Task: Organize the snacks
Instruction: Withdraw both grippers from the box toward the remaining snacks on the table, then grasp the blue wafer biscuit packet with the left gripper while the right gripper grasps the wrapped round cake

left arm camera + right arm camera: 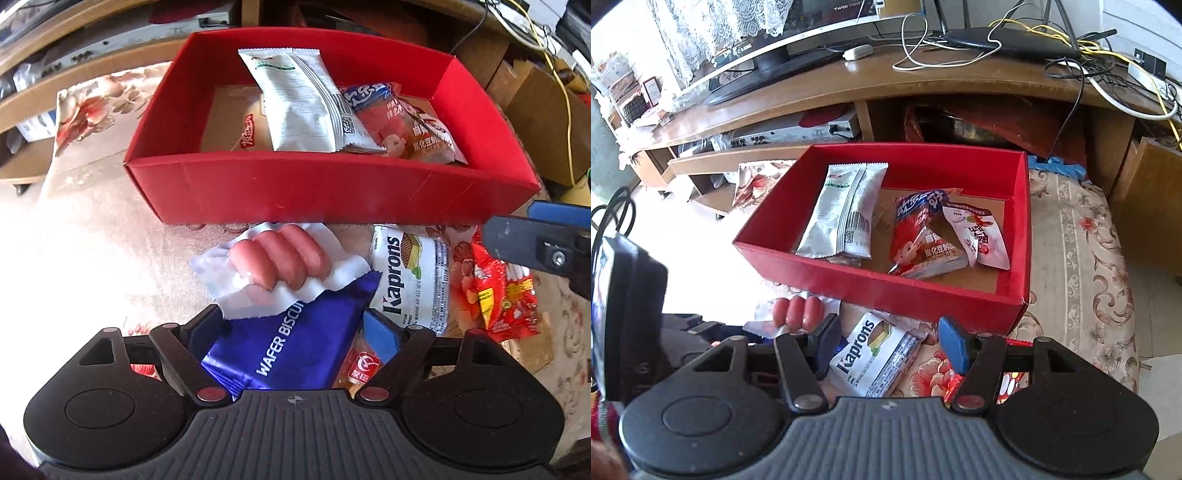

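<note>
Blue wafer biscuit pack [291,343] sits right under my left jaws [295,325], which stand wide, one finger either side of it, pads not pressing; nothing gripped yet. My guess: I am set to close on this pack because it lies on top of the heap. A sausage pack [280,260] overlaps its far end, and the white Kaprons wafer pack [410,277] lies just beside it on the right, with a red snack bag [502,295] further right.

My right jaws [886,343] hang empty, partly parted, above the Kaprons pack, held off, it seems, to leave room.

Red box [325,192] stands just beyond the heap, open-topped. Inside: a silver-white pouch [299,103] leaning on the back wall and red-and-blue bags [402,118] at the right. The left of its floor is mostly free.

Surface is a floral patterned cloth [1082,266], soft-looking, so the counter may give under pressure. Beyond stands a wooden TV stand [923,81] with cables.
</note>
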`<state>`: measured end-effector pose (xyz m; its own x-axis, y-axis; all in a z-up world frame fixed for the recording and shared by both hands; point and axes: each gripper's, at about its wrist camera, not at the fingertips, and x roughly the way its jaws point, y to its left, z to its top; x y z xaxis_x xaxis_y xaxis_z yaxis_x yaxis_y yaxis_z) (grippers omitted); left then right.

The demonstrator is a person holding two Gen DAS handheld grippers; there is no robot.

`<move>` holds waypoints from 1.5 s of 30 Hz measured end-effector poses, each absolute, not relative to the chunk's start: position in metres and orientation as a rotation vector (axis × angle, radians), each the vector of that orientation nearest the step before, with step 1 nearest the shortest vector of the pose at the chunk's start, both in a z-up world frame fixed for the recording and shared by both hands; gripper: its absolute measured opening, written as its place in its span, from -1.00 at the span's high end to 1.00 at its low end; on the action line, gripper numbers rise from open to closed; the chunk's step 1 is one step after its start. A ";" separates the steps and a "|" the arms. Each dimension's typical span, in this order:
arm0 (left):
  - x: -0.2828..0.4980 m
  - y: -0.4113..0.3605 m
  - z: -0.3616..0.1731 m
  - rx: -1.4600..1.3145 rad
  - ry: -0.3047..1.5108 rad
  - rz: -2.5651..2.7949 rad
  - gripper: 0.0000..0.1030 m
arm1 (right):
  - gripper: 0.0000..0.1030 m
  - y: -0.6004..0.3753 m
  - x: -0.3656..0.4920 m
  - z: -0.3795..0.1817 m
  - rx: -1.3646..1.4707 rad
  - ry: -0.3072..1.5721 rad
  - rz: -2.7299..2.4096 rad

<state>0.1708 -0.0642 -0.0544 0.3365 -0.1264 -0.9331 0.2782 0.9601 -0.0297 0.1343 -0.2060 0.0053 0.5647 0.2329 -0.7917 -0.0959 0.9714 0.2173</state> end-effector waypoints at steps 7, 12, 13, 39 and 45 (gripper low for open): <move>0.156 -0.065 -0.049 0.172 1.177 -0.266 -0.33 | -0.09 -0.205 0.128 0.006 0.143 0.955 0.207; 0.138 -0.057 -0.044 0.169 1.170 -0.267 -0.08 | -0.09 -0.196 0.112 0.000 0.095 0.983 0.253; 0.134 -0.054 -0.043 0.165 1.176 -0.270 -0.03 | -0.09 -0.192 0.108 -0.003 0.075 0.998 0.273; 0.123 0.002 -0.020 -0.073 1.171 -0.353 -0.50 | -0.23 -0.091 0.068 -0.048 -0.599 1.117 0.791; 0.129 0.009 -0.026 -0.092 1.199 -0.340 -0.51 | -0.44 -0.079 0.093 -0.055 -0.559 1.083 0.842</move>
